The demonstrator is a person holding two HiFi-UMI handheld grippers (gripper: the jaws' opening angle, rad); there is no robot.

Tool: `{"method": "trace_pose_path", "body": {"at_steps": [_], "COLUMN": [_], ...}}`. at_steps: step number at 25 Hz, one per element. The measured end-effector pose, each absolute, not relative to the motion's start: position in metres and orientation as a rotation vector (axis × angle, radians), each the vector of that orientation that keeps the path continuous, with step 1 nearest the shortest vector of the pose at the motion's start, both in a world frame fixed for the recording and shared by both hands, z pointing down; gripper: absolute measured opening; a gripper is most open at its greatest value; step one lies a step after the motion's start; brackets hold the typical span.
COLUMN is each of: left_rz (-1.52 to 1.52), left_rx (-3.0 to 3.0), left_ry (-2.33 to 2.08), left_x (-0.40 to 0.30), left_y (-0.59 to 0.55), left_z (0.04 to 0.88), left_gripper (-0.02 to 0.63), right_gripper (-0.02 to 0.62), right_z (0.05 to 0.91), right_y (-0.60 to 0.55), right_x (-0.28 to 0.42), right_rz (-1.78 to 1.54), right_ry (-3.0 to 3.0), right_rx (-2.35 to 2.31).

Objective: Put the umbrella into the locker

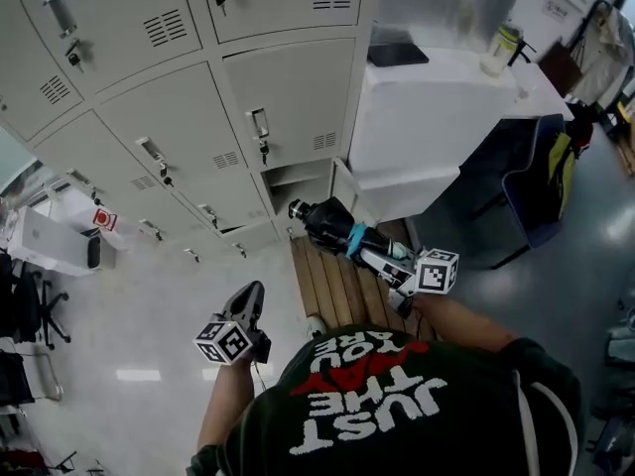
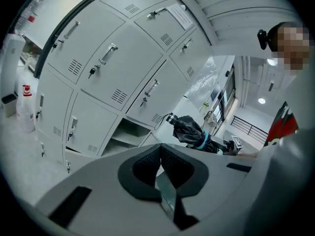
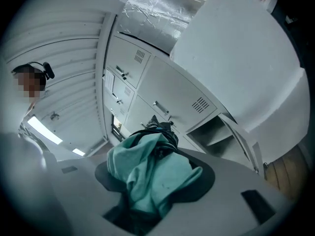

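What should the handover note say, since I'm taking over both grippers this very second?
Left gripper: jaws together, nothing in them, held low in front of the lockers.
Right gripper: shut on the folded black umbrella, gripped by its teal band.
Locker: the bottom compartment stands open. The umbrella's far end points toward it but is not inside.
Done: umbrella in hand, compartment open.
Left: slide the umbrella in, then release it.
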State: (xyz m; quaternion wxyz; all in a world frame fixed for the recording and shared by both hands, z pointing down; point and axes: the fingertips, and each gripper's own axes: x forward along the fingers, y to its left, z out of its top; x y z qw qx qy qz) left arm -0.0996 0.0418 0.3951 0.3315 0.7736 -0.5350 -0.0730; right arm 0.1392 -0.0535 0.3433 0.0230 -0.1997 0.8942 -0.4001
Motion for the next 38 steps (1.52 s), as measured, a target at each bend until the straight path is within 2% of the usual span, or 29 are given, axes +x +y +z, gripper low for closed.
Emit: {"method": "trace_pose_path", "body": {"at_steps": [8, 16, 27, 38], "left_rz": [-0.107, -0.082, 0.012, 0.039], "left_rx": [2.074, 2.033, 1.895, 1.914], "left_ry": [-1.331, -1.350, -1.429, -1.368], "left_x": [-0.135, -0.136, -0.134, -0.124], "left_y": [-0.055, -0.106, -0.126, -0.138], "left_z": [0.415, 0.464, 0.578, 0.682], "left_gripper": [0.009, 0.009, 0.009, 0.009], "right_gripper": [0.225, 0.225, 0.225, 0.225], "right_z": [0.373, 0.425, 0.560, 0.690], "right_y": [-0.126, -0.170, -0.200, -0.208], "right_x": [0.085, 0.051, 0.019, 0.009], "right_rz": [-1.274, -1.341, -1.457, -1.615], "right_ry": [2.790, 2.854, 2.947, 2.710], "right_rx": [-0.688, -0.721, -0.776, -0.970]}}
